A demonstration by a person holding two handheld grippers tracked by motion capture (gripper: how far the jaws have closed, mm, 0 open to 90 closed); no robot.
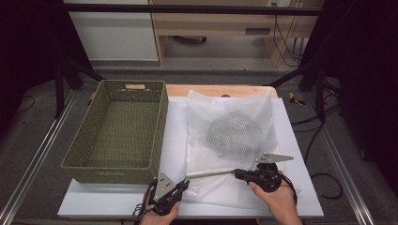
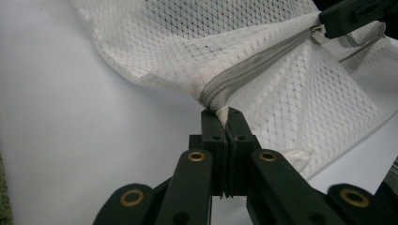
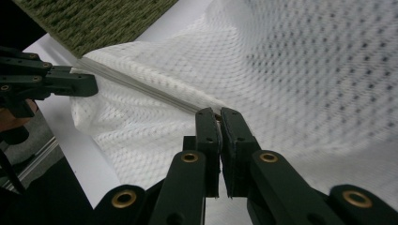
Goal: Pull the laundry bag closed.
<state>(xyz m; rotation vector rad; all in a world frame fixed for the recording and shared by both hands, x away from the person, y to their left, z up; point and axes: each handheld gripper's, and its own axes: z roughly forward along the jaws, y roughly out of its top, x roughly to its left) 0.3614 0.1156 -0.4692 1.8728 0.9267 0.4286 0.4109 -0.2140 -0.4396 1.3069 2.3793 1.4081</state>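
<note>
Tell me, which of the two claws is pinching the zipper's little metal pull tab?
The right claw, shut on the metal pull tab of the white mesh laundry bag. The left claw instead clamps the grey zipper's fabric end.

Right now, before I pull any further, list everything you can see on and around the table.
mesh laundry bag: one, white, lying on the right half of the table, a dark bundle showing through the mesh
zipper: one, grey, along the bag's near edge, stretched between the two grippers
basket: one, olive green woven, on the left half of the table, nothing visible inside
table: one, white top, a wooden strip at its far edge
cables: black, on the floor to the right
left gripper: black, shut on the zipper's end at the bag's near left corner
right gripper: black, shut on the zipper farther along, seemingly at the slider
hands: two, at the bottom edge, one on each gripper
</note>
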